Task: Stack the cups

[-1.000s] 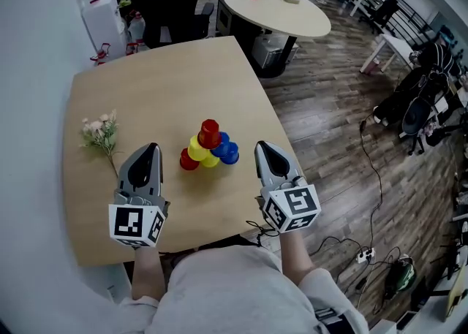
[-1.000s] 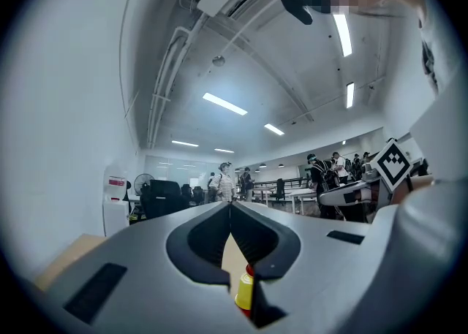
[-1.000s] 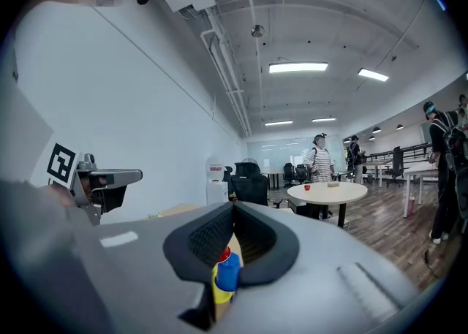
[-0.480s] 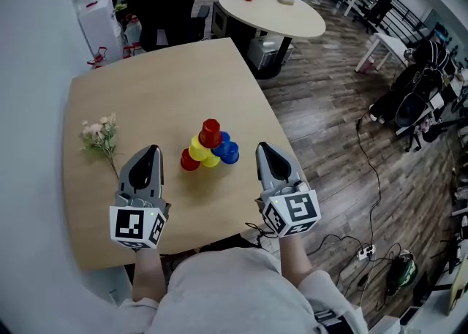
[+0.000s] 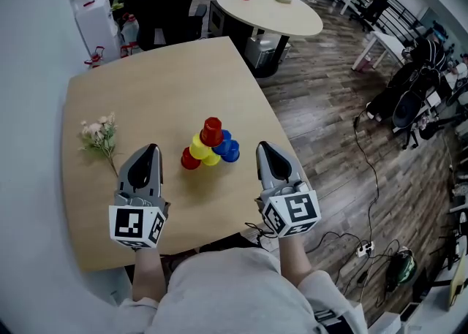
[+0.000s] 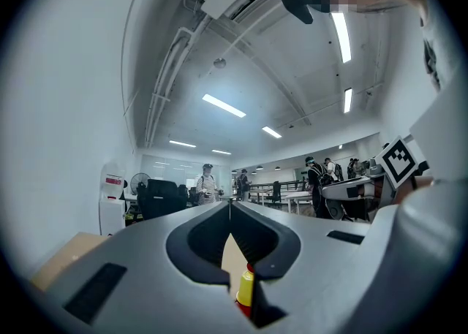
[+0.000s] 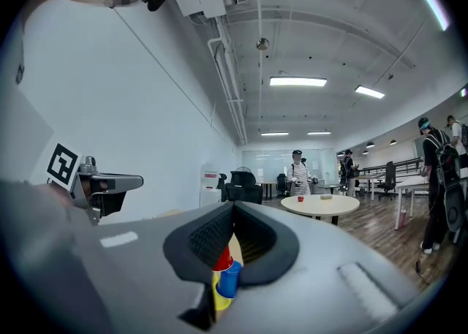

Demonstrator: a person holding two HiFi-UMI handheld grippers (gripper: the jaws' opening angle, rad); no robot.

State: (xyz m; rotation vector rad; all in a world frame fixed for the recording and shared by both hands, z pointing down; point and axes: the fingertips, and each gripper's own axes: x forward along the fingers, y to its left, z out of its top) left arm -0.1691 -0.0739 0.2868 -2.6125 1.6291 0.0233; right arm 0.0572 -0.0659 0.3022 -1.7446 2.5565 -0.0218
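Left tool (image 5: 151,150) and right tool (image 5: 262,148) are both closed and empty, either side of the cups (image 5: 210,147) piled mid-tabletop (image 5: 146,84). The cups look like light, stiff, slick plastic; best pinched gently across a rim wall.

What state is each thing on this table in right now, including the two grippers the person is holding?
Left gripper: shut, empty, left of the cups.
Right gripper: shut, empty, right of the cups.
Top red cup: perched on top of the pile.
Yellow cups: in the pile, under the top red cup.
Blue cups: in the pile, on its right side.
Lower red cup: at the pile's left edge.
Flower sprig: lying flat, apart from the cups.
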